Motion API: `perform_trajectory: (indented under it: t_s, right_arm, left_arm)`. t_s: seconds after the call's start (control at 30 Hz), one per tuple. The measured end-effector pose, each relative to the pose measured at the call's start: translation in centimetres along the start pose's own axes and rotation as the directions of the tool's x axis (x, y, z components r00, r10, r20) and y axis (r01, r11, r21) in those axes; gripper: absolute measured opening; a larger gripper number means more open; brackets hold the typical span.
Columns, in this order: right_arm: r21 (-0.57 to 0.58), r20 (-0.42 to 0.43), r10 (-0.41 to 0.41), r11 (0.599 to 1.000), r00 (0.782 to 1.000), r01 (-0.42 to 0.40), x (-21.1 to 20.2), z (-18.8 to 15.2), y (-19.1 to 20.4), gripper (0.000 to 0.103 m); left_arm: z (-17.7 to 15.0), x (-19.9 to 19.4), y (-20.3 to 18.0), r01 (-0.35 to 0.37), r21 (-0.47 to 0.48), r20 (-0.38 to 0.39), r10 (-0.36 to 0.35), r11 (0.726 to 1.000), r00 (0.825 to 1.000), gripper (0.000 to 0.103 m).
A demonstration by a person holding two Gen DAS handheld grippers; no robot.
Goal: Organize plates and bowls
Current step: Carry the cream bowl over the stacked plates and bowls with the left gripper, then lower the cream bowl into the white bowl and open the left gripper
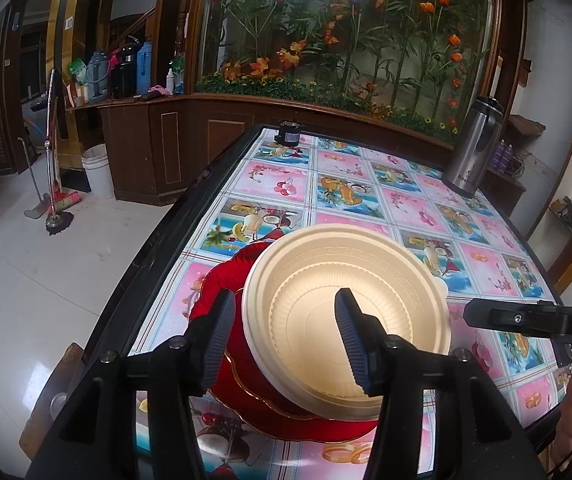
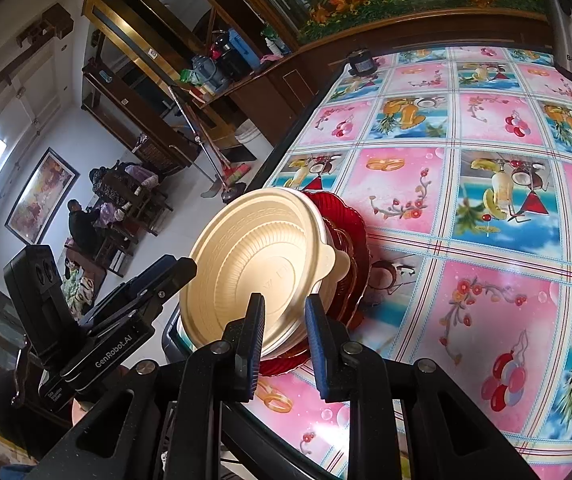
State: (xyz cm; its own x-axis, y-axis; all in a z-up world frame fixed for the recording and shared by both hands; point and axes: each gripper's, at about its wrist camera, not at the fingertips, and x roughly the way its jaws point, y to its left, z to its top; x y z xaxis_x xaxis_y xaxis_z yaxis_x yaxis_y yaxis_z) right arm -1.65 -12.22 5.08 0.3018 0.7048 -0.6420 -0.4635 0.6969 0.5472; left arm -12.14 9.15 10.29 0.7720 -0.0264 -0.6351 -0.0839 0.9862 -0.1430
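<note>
A cream plastic bowl (image 1: 346,312) sits on stacked red scalloped plates (image 1: 222,284) near the table's left edge. My left gripper (image 1: 284,334) is open, its fingers straddling the bowl's near left rim, one outside over the red plate, one over the bowl's inside. In the right wrist view the bowl (image 2: 254,256) rests on the red plates (image 2: 346,232). My right gripper (image 2: 285,344) is open, its fingers either side of the bowl's near rim; I cannot tell if they touch it.
A steel thermos jug (image 1: 474,148) stands at the table's far right. A small black device (image 1: 288,133) sits at the far edge. The table (image 2: 466,240) has a fruit-patterned cloth. The left table edge drops to a tiled floor with brooms (image 1: 56,200).
</note>
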Motion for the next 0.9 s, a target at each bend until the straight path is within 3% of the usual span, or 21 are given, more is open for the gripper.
perform_trajectory:
  t_s: [0.77, 0.9]
  right_arm:
    - [0.037, 0.032, 0.003, 0.999, 0.999, -0.004, -1.3, -0.6, -1.7, 0.029]
    - [0.041, 0.033, 0.001, 0.999, 0.999, -0.002, -1.4, -0.7, -2.0, 0.030]
  left_arm:
    - [0.4, -1.1, -0.1, -0.002, -0.010, 0.016, 0.002, 1.000, 1.000, 0.057]
    - [0.3, -1.3, -0.1, -0.004, -0.010, 0.017, 0.004, 1.000, 1.000, 0.062]
